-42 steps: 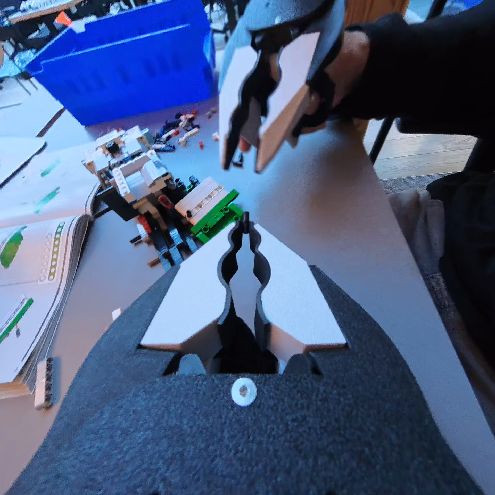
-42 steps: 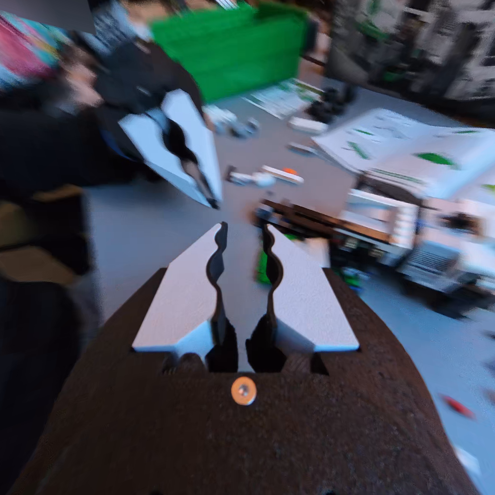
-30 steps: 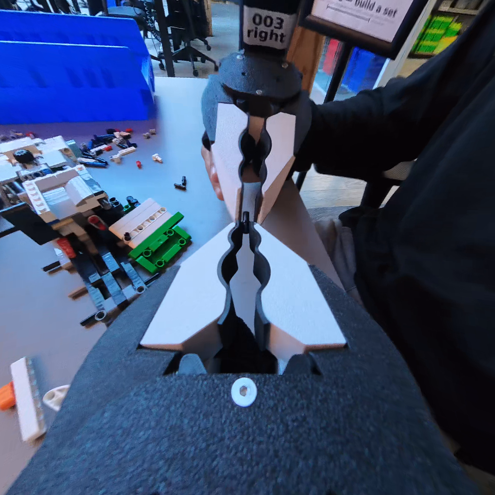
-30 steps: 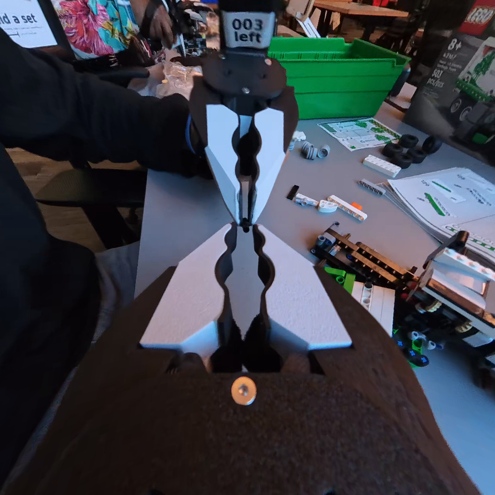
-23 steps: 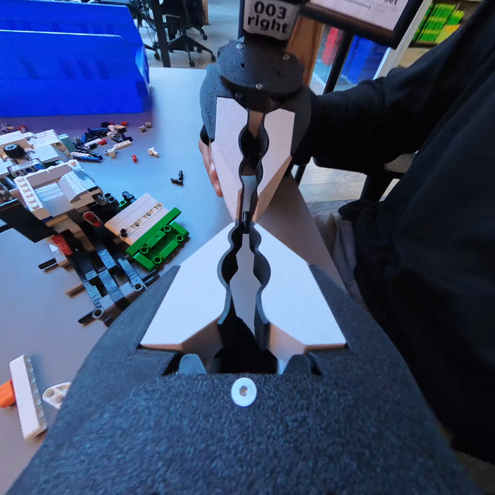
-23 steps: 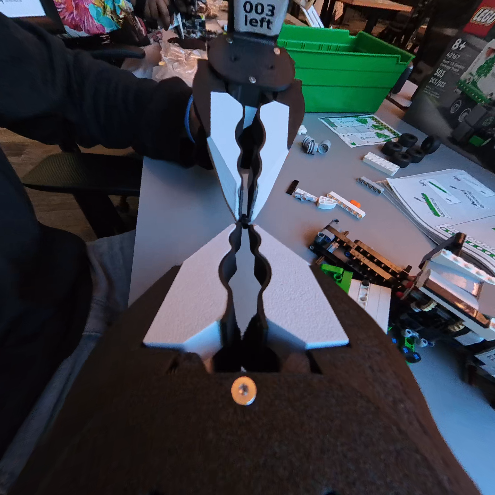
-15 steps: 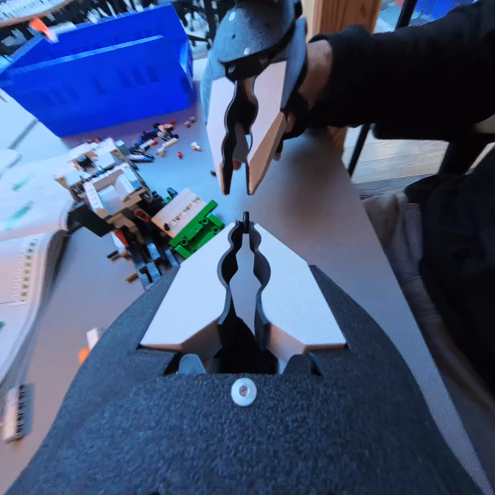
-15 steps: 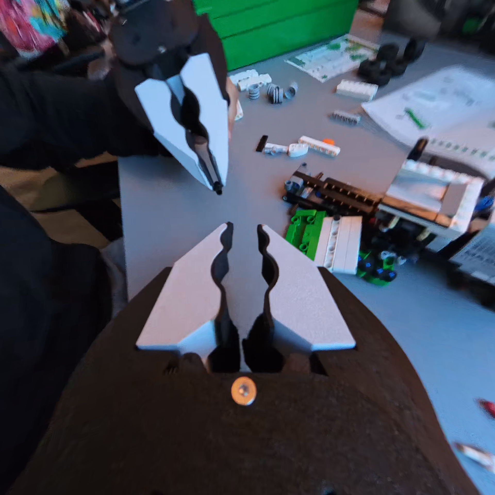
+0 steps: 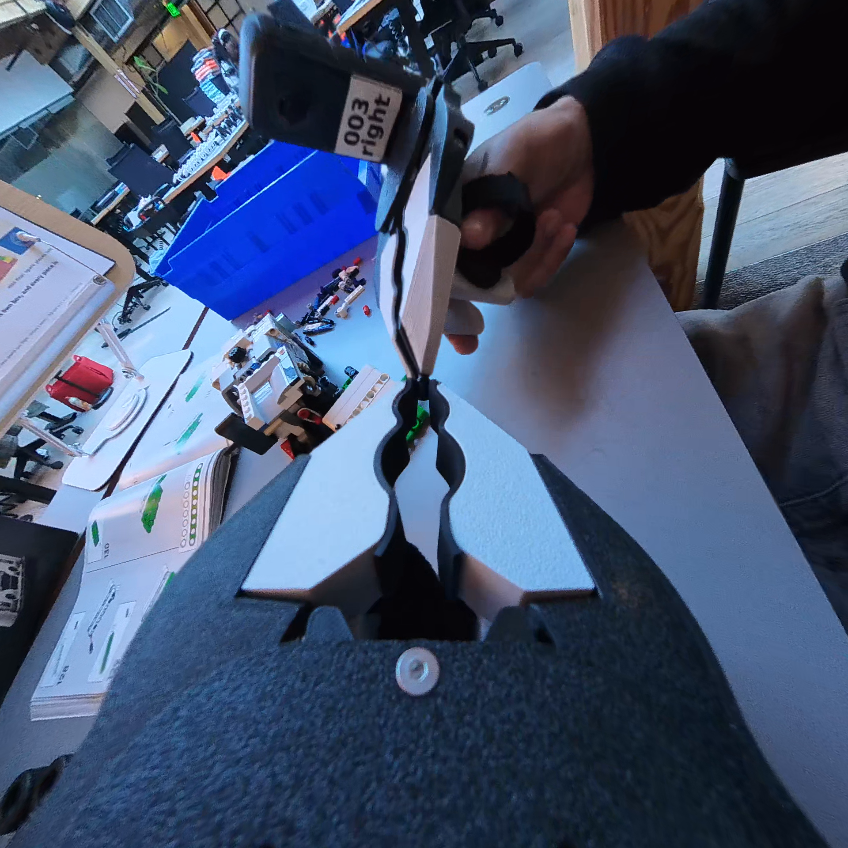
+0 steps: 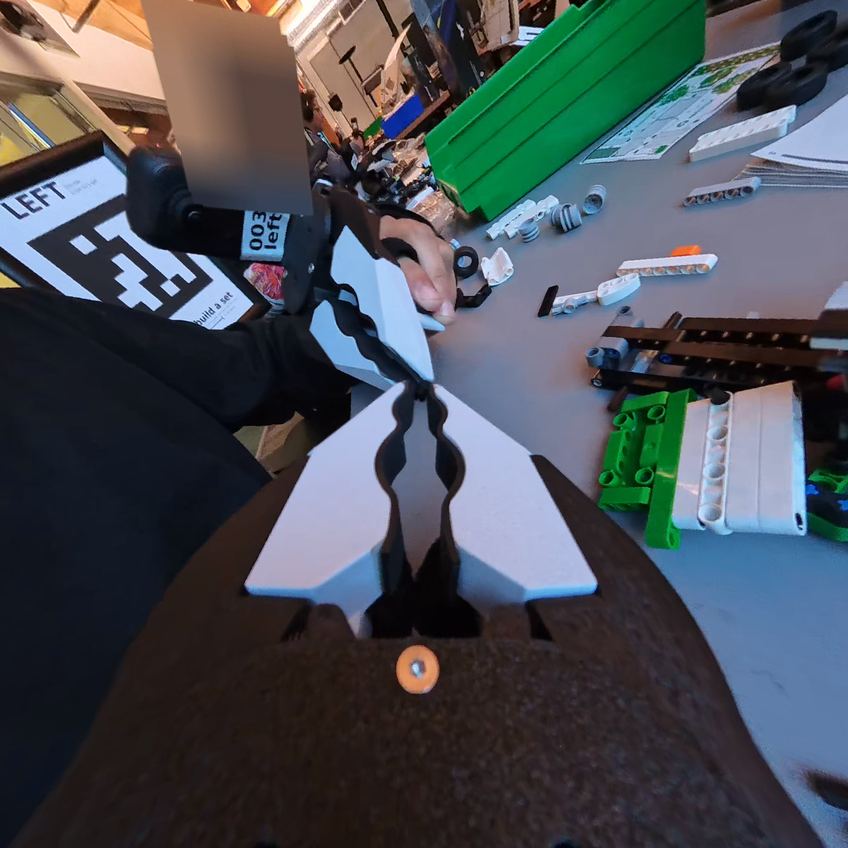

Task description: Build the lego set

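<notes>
Grey table (image 9: 619, 413) holds a half-built truck (image 9: 266, 385); both grippers' tips (image 9: 420, 383) (image 10: 420, 390) meet, pinching a small black pin (image 10: 419, 391).

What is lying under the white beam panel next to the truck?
A green frame piece sticks out from under the white beam panel on its near side, resting on the grey table. How far it runs beneath is hidden by the panel.

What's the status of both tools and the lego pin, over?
Left tool and right tool tip to tip, both shut on small black pin. Lego truck untouched on table. Nothing obstructing.
</notes>
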Tool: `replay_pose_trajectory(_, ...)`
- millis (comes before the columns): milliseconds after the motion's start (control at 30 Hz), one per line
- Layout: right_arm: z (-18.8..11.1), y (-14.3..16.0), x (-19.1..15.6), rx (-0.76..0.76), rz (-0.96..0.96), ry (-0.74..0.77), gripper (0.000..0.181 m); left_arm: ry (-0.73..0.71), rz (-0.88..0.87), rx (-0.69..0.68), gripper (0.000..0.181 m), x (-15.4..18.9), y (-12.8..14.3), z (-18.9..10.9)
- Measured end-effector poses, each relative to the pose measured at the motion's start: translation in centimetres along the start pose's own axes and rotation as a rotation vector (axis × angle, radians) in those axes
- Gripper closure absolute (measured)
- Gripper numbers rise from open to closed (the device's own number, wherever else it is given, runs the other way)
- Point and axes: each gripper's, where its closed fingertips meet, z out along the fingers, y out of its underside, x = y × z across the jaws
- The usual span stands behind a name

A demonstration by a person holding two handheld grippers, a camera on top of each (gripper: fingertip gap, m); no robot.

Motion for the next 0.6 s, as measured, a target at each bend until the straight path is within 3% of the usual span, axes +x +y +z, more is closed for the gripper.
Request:
replay_pose_trajectory(100, -0.1, -0.1, -0.3, 0.026, 0.068, -0.06, 0.178, -0.024, 0.026, 0.023, 0.178, 0.0, -0.5, -0.1)
replay_pose_trajectory(333, -0.4, -1.7, -3.1, 0.153, 0.281, -0.366, 0.178, -0.099, 0.088, 0.141, 0.178, -0.3, -3.0, -1.2)
replay_pose_trajectory(600, -0.3, -2.1, -2.6, 0.176, 0.257, -0.338, 0.178, -0.111, 0.051, 0.113, 0.178, -0.8, -2.7, -1.2)
